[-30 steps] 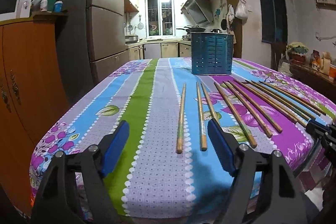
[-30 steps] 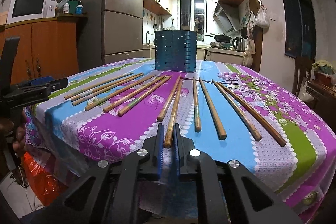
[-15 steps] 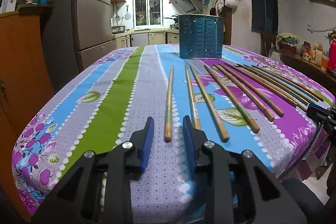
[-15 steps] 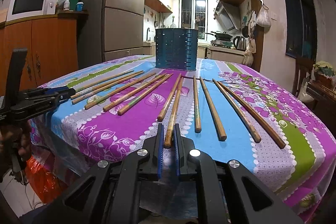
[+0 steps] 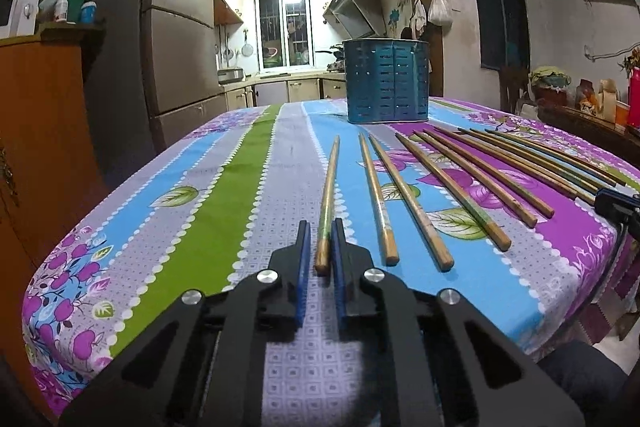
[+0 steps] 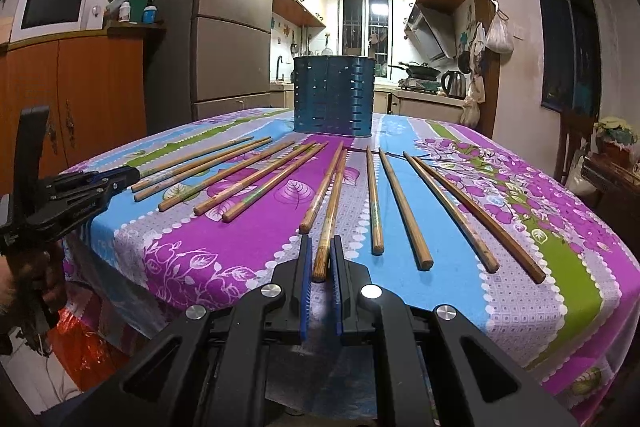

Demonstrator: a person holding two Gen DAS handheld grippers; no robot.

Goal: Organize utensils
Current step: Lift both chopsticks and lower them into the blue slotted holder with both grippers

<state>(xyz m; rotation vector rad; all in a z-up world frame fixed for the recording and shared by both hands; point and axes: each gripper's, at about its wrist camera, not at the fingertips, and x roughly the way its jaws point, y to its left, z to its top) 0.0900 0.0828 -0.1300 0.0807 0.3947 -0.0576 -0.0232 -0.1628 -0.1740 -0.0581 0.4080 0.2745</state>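
Several wooden chopsticks lie fanned out on the flowered tablecloth (image 5: 224, 211). A blue slotted utensil holder (image 5: 387, 81) stands upright at the far end and also shows in the right wrist view (image 6: 334, 95). My left gripper (image 5: 320, 243) is shut on the near end of the leftmost chopstick (image 5: 329, 195), which still lies on the cloth. My right gripper (image 6: 321, 254) is shut on the near end of another chopstick (image 6: 332, 203), also lying flat. The left gripper shows at the left of the right wrist view (image 6: 100, 183).
The table's near edge runs just under both grippers. A wooden cabinet (image 6: 92, 87) with a microwave (image 6: 56, 7) and a tall fridge (image 6: 228, 27) stand to the left. A side shelf with jars (image 5: 600, 107) stands at the right.
My left gripper was wide open, moved in over the leftmost chopstick and closed its fingers on the near end. My right gripper stayed shut on its chopstick.
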